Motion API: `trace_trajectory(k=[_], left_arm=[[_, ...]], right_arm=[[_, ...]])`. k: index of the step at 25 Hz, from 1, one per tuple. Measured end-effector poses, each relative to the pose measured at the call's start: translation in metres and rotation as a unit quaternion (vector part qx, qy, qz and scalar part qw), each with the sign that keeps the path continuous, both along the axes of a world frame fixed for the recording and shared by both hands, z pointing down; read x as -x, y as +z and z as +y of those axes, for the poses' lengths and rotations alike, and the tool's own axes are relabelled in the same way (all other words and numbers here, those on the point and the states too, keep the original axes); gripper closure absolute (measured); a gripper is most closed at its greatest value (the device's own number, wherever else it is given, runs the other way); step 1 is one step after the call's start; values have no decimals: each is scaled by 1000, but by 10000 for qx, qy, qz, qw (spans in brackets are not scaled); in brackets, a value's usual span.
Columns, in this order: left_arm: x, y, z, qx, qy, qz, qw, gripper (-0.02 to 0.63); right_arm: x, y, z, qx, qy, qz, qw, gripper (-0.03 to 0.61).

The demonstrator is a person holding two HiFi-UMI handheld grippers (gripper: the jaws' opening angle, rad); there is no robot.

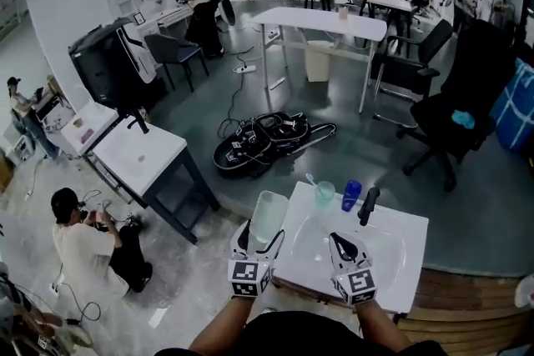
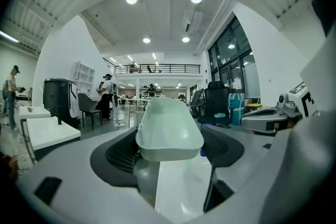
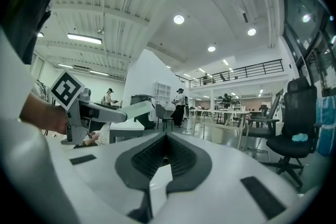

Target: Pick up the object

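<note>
A tall pale green-white plastic tub [image 1: 269,215] stands between the fingers of my left gripper [image 1: 263,239] at the left edge of the white basin [image 1: 392,258]. In the left gripper view the tub [image 2: 169,128] fills the gap and both dark pads press its sides; the left gripper [image 2: 168,150] is shut on it. My right gripper [image 1: 343,243] hovers over the basin bowl, empty. In the right gripper view its jaws [image 3: 164,157] meet at the tip. A green cup with a toothbrush [image 1: 324,193], a blue cup [image 1: 351,195] and a black tap [image 1: 368,205] stand along the basin's far rim.
Another white basin stand [image 1: 138,154] is to the left, with a person crouched on the floor [image 1: 83,246] beside it. Black cases [image 1: 267,137] lie on the floor ahead. A black office chair [image 1: 455,112] stands at right, and a white table [image 1: 321,21] further back.
</note>
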State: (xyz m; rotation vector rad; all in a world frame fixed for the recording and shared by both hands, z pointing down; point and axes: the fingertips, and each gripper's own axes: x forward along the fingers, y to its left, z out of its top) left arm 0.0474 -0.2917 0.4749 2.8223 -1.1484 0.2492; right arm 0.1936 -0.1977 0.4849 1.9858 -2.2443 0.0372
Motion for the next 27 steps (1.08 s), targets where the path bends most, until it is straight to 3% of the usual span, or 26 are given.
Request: trace_trajectory(k=[6, 27], left_arm=[[0, -1, 3, 25, 42, -10, 10000, 222], [1, 7, 5, 36, 109, 147, 9998, 222]], right_arm=[[7, -3, 0, 54, -73, 213, 9997, 560], [10, -1, 2, -182, -84, -75, 9998, 560]])
